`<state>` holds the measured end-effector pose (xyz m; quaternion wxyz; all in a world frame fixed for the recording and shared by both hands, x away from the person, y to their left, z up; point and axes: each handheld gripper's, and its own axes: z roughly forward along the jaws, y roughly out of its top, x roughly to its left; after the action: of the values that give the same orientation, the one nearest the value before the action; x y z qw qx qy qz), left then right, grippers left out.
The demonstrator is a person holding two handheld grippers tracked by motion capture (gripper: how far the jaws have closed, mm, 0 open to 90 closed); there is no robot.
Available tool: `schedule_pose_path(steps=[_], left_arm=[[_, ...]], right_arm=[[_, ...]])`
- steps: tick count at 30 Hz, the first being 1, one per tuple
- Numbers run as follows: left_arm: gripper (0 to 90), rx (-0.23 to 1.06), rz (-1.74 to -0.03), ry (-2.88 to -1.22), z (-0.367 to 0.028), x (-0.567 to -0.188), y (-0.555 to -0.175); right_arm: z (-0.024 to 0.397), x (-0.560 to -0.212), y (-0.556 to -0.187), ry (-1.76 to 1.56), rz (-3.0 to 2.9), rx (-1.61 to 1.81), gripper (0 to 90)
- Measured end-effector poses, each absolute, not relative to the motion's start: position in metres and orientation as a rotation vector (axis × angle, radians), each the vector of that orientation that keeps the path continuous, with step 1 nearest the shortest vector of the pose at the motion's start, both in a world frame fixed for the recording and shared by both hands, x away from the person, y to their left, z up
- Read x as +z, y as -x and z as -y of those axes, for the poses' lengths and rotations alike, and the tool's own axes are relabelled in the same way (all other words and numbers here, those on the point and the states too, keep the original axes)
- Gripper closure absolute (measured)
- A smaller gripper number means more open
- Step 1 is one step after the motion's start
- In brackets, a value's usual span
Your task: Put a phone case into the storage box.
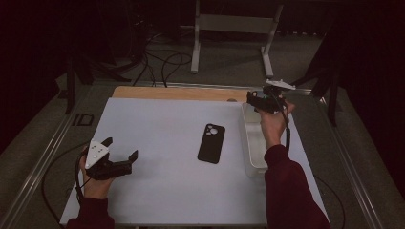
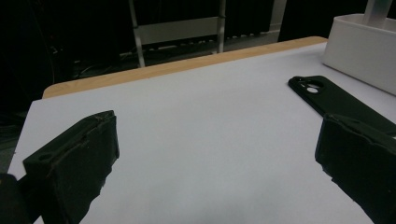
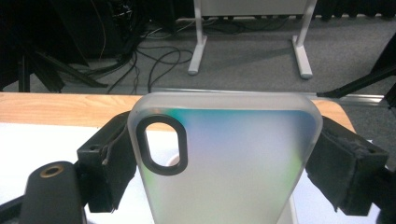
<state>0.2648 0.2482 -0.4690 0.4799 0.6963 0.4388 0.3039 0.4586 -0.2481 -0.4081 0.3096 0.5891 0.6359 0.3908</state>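
My right gripper [image 3: 229, 154] is shut on a frosted translucent phone case [image 3: 233, 158], its pads [image 3: 112, 158] pressing the case's two long sides. The case stands upright with its oval camera hole at the upper left. In the high view that gripper [image 1: 258, 101] hangs over the far end of a white bin [image 1: 251, 155]. A black phone case [image 1: 211, 143] [image 2: 336, 100] lies flat, back up, in the middle of the white sheet. My left gripper [image 1: 122, 148] [image 2: 217, 140] rests low at the near left, open, with bare sheet between its jaws.
The white sheet [image 1: 157, 186] covers a wooden table whose far edge [image 1: 176, 93] shows. The long white bin [image 2: 359, 51] runs along the right side. Beyond the table are floor cables [image 1: 162, 62] and a white metal stand [image 1: 234, 28].
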Motion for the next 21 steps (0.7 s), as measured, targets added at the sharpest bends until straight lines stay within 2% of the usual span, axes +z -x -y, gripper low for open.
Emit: schedule_pose_path(steps=[21], left_arm=[[0.1, 0.744, -1.071, -1.688, -0.249, -0.467, -0.264]], right_arm=[[0.246, -0.431, -0.464, -1.602, -1.752, 0.954, 16.3]])
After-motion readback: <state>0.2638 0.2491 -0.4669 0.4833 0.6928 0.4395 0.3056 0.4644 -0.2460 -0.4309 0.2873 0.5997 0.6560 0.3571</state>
